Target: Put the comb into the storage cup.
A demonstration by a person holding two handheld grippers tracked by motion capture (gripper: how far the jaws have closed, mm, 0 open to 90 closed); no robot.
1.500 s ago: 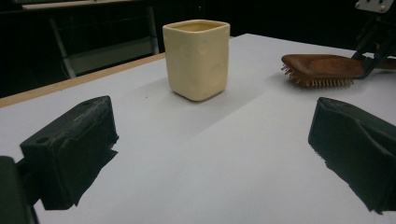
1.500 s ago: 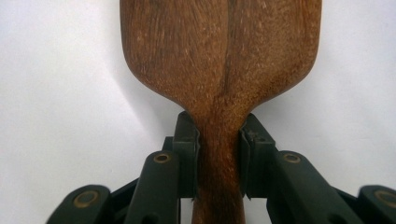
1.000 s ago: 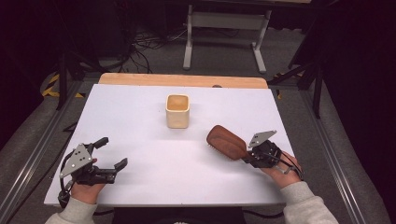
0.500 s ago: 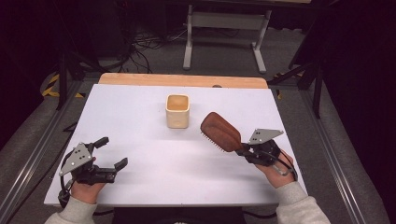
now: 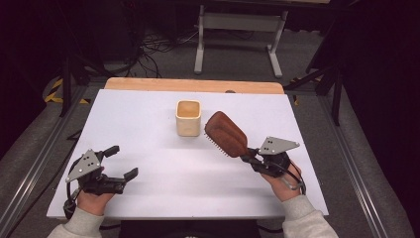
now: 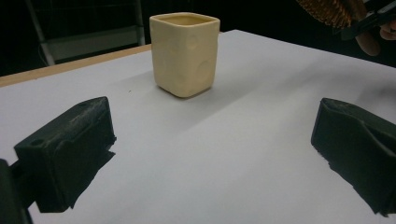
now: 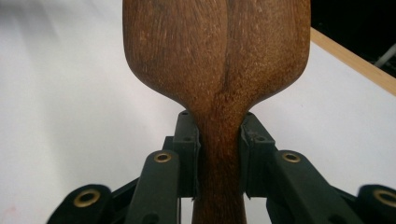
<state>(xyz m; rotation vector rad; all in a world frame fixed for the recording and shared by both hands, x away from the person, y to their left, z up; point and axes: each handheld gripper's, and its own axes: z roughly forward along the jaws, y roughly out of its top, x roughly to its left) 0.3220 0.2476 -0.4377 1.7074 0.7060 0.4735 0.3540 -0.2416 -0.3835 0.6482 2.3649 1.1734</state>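
Observation:
A brown wooden hairbrush (image 5: 226,134) hangs above the white table (image 5: 148,124), tilted up toward the cup, bristles facing down-left. My right gripper (image 5: 250,157) is shut on its handle; in the right gripper view the jaws clamp the handle of the hairbrush (image 7: 218,154) from both sides. A cream square cup (image 5: 188,118) stands upright mid-table, just left of the brush head. My left gripper (image 5: 122,161) rests at the table's near left, open, nothing between its jaws. In the left gripper view the cup (image 6: 185,53) stands ahead and the brush bristles (image 6: 327,11) show top right.
A wooden strip (image 5: 193,85) edges the table's far side. Beyond it stand a metal frame (image 5: 237,29) and floor cables. Bare white surface lies between the two grippers.
My right gripper has lifted the hairbrush off the table and carried it left toward the cup, tipping its head upward. The left gripper has stayed put.

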